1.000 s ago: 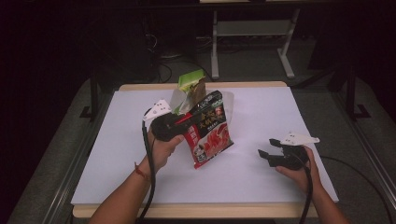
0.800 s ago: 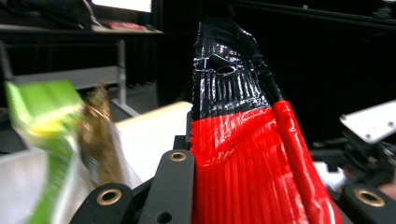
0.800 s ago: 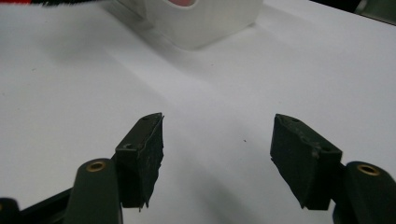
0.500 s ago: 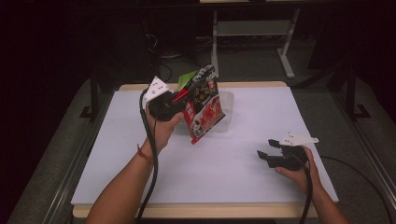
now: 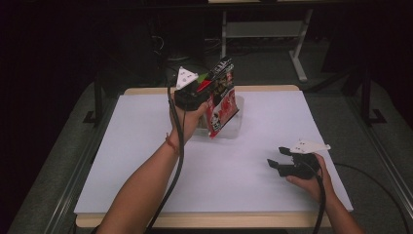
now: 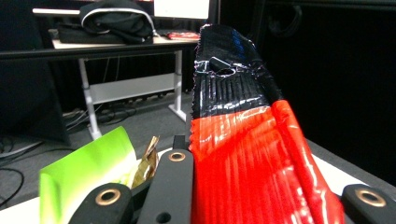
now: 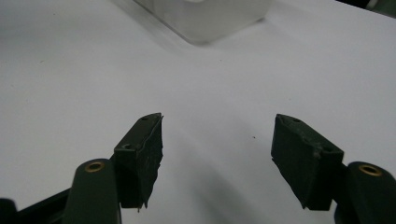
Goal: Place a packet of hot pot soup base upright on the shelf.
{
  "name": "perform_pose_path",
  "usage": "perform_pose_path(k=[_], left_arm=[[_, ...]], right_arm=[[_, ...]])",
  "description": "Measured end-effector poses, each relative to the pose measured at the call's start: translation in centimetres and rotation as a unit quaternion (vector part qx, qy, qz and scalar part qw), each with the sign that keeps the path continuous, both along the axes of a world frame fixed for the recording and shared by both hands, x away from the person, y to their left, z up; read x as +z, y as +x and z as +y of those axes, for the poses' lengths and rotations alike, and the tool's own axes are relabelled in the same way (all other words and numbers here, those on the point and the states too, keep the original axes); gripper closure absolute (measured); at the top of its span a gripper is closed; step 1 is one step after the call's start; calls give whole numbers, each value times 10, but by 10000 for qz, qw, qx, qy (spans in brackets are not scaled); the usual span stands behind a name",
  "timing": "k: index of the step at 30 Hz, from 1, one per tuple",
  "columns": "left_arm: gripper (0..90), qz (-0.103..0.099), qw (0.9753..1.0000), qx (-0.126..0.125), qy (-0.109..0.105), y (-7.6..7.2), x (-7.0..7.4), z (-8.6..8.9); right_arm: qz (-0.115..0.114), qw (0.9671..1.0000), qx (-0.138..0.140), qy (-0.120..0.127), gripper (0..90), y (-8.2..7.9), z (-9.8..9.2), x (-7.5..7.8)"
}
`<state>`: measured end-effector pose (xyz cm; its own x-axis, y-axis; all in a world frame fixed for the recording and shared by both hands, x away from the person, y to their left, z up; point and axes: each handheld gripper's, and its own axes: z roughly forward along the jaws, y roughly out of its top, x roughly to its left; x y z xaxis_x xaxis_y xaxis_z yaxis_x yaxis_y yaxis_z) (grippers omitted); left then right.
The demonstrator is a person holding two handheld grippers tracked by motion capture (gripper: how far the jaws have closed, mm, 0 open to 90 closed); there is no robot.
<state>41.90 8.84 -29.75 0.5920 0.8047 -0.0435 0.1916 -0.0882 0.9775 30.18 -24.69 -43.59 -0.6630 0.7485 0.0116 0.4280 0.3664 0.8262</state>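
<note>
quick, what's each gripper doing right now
Left gripper: shut on the red snack bag, held up above the table.
Right gripper: open, holding nothing, low over the table.

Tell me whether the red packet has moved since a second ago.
Yes. The red packet, shut in the left gripper, has been carried up and away from the person, toward the table's far edge.

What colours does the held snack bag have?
Red with a black top; the snack bag shows best in the left gripper view.
</note>
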Motion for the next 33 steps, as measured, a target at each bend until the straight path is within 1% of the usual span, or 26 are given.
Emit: perform_pose_path(k=[3, 5, 9, 11, 14, 16, 19, 21, 22, 24, 26, 28, 29, 30, 32, 33], left_arm=[[795, -42, 9998, 125, 143, 7, -5, -9], [793, -11, 9997, 215, 130, 11, -9, -13], [792, 42, 9997, 223, 81, 19, -14, -20], [792, 28, 9996, 268, 93, 22, -14, -24], [792, -66, 9994, 291, 180, 25, -12, -31], [791, -78, 9995, 288, 115, 28, -11, -35], [790, -180, 9992, 337, 149, 34, -11, -38], [788, -251, 9988, 383, 176, 37, -14, -41], [788, -257, 9987, 415, 160, 38, -16, -41], [786, -241, 9987, 439, 24, 41, -24, -39], [785, -231, 9986, 423, -213, 44, -32, -37], [785, -281, 9984, 414, -264, 44, -37, -37], [783, -286, 9985, 355, -312, 44, -38, -37], [783, -292, 9986, 341, -266, 43, -38, -38], [782, -391, 9986, 292, -194, 41, -39, -41], [780, -407, 9988, 209, -155, 41, -39, -43]], right_arm=[[11, 10000, -18, 12, 328, 0, -1, 0], [1, 10000, -4, 36, 328, -1, 0, 0], [-29, 10000, 32, 14, 328, -2, 1, 1], [-21, 10000, 50, 13, 327, -2, 2, 1], [-18, 10000, 74, 2, 327, -2, 3, 0], [2, 10000, 87, 6, 327, -2, 3, -1], [-14, 9999, 99, 23, 327, -2, 3, -1], [-12, 9999, 112, 58, 327, -2, 3, -1], [3, 9999, 125, 66, 327, -2, 4, -2], [15, 9999, 143, 46, 328, -2, 4, -3], [9, 9998, 174, 38, 328, -2, 5, -3], [20, 9998, 191, 66, 328, -3, 5, -3], [6, 9998, 195, 51, 328, -3, 6, -3], [-14, 9998, 208, 52, 328, -3, 6, -3], [-1, 9998, 208, 69, 329, -3, 5, -3], [0, 9998, 209, 77, 329, -2, 5, -3]])
